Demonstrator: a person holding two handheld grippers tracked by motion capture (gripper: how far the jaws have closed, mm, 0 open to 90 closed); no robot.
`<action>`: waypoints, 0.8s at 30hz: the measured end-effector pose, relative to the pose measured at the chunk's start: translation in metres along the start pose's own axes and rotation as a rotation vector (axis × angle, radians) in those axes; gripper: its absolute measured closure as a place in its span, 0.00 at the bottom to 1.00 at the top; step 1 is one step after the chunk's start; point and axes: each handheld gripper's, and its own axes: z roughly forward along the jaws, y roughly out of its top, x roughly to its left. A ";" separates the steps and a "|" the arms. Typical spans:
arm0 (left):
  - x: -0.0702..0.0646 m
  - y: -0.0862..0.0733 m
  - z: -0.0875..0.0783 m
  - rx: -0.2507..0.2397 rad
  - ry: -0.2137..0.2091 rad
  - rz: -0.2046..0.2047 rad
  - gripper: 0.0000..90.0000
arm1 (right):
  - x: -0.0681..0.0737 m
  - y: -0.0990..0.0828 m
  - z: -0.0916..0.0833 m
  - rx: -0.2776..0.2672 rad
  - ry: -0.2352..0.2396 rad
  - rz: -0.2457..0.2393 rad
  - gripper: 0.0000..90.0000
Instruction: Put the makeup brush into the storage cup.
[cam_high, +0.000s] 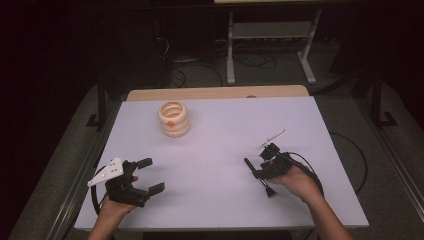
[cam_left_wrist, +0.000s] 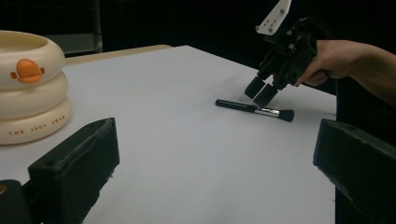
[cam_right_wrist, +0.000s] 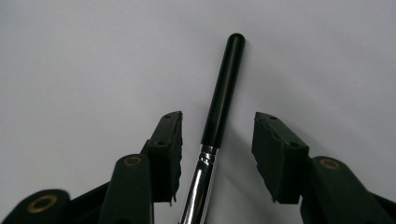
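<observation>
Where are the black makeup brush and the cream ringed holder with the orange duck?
makeup brush (cam_left_wrist: 243, 107), left gripper view, on its black handle.
cream ringed holder (cam_high: 174, 124), high view, on its front wall below the duck.

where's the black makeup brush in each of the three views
High view: the brush lies at lower right on the table, under the right gripper.
Left gripper view: it lies flat at right of centre, bristles pointing right, below the right gripper.
Right gripper view: it runs up the middle between the two open jaws, touching neither.
Shared landmark: the right gripper straddling the brush; the cream stacked-ring cup also shows in the first two.
</observation>
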 end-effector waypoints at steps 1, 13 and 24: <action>0.000 0.000 0.000 0.000 0.000 0.000 0.00 | 0.000 0.000 0.000 0.000 0.000 0.000 0.59; 0.000 0.000 0.000 -0.005 -0.001 0.000 0.00 | 0.000 -0.001 0.007 0.050 -0.002 -0.004 0.65; 0.000 0.000 0.000 -0.006 -0.001 0.001 0.00 | 0.000 -0.002 0.011 0.085 0.001 -0.001 0.68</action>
